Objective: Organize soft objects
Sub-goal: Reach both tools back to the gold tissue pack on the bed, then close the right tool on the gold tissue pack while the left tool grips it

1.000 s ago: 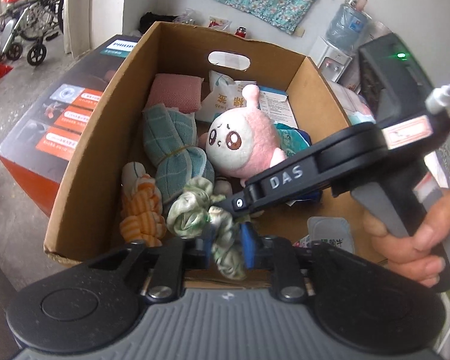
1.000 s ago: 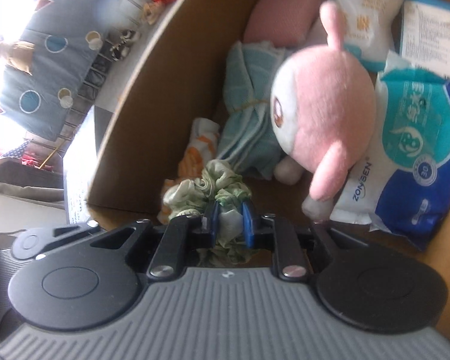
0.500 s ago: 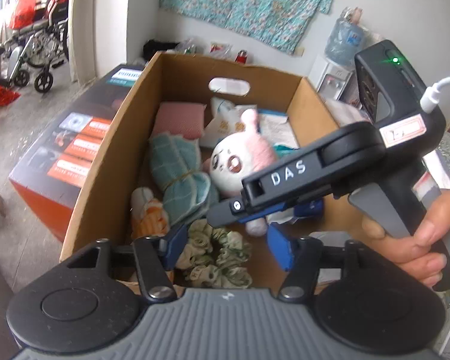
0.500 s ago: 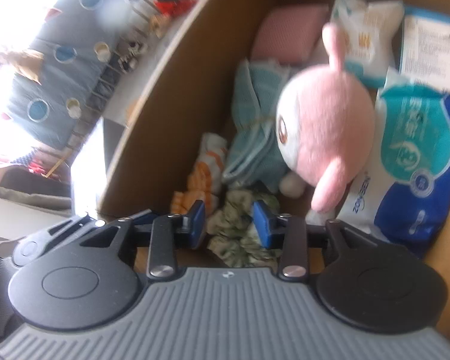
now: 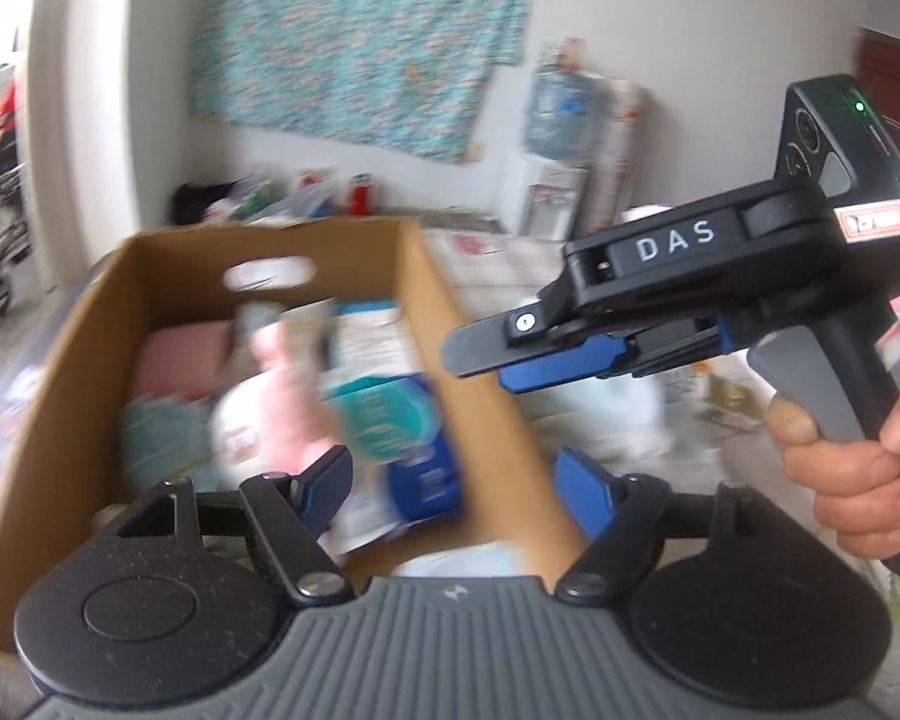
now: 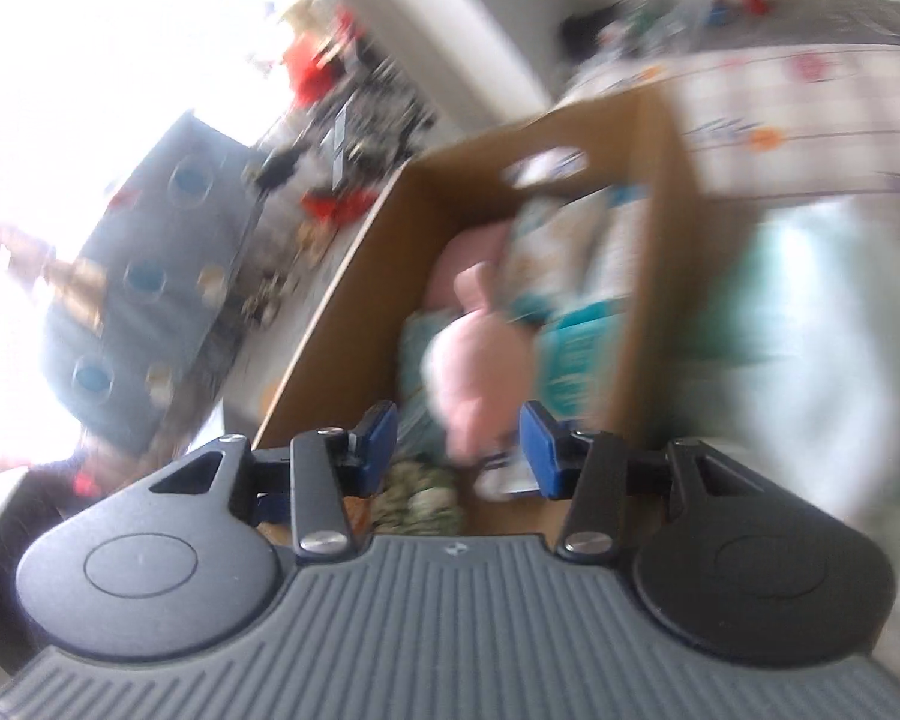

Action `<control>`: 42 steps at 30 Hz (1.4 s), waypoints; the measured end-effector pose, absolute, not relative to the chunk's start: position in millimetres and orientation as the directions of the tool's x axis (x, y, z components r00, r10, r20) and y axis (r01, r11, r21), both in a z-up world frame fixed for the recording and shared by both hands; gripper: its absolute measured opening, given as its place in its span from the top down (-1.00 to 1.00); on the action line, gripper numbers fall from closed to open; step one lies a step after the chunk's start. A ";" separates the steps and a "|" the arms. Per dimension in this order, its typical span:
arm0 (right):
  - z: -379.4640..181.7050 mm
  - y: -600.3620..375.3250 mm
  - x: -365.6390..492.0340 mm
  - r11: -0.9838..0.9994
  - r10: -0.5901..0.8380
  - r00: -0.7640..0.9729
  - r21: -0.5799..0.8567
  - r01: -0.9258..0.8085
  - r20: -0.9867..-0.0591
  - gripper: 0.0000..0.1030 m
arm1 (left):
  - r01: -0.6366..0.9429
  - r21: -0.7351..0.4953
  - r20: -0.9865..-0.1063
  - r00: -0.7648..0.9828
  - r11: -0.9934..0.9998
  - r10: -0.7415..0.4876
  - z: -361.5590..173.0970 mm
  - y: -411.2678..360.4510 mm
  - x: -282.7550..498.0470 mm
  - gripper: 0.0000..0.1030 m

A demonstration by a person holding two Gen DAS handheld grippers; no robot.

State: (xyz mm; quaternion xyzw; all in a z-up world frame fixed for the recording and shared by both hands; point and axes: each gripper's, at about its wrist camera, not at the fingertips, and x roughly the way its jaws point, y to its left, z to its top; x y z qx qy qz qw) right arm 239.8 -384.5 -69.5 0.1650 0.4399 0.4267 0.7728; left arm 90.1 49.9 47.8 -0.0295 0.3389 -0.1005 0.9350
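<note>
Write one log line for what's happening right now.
left hand-held gripper: open, empty | right hand-held gripper: open, empty | scrunchie: in box | plush: in box

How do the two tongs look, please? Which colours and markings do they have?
The left tongs and right tongs are black with blue finger pads and ribbed grey bodies. The right one carries white "DAS" lettering, a green light, a white cable and a red-edged label.

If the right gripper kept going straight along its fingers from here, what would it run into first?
Most likely the pink plush toy in the cardboard box. The right gripper is open and the toy sits in line between its fingers. The green scrunchie lies lower and nearer. The frame is blurred, so depth is uncertain.
</note>
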 end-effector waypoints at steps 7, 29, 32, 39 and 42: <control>-80.5 -514.7 252.3 0.687 0.721 0.441 0.636 -0.353 -0.534 0.12 | 0.302 -0.131 -0.601 0.734 0.944 -0.318 32.4 -30.1 117.0 -0.47; -200.5 -688.3 359.8 0.730 0.610 0.521 0.680 -0.074 -0.598 0.27 | 0.401 -0.169 -0.681 0.613 0.900 -0.401 -43.6 -203.2 179.9 -0.05; -209.6 -688.0 366.7 0.731 0.616 0.499 0.679 -0.071 -0.610 0.27 | 0.411 -0.179 -0.690 0.595 0.894 -0.411 -49.1 -207.1 183.7 -0.05; -216.1 -688.8 354.6 0.673 0.703 0.391 0.734 -0.092 -0.595 0.25 | 0.427 -0.167 -0.718 0.565 0.889 -0.406 -62.8 -221.1 194.3 -0.08; -212.9 -687.5 349.5 0.692 0.689 0.386 0.715 -0.098 -0.613 0.25 | 0.420 -0.152 -0.730 0.563 0.895 -0.389 -66.4 -224.7 199.8 -0.11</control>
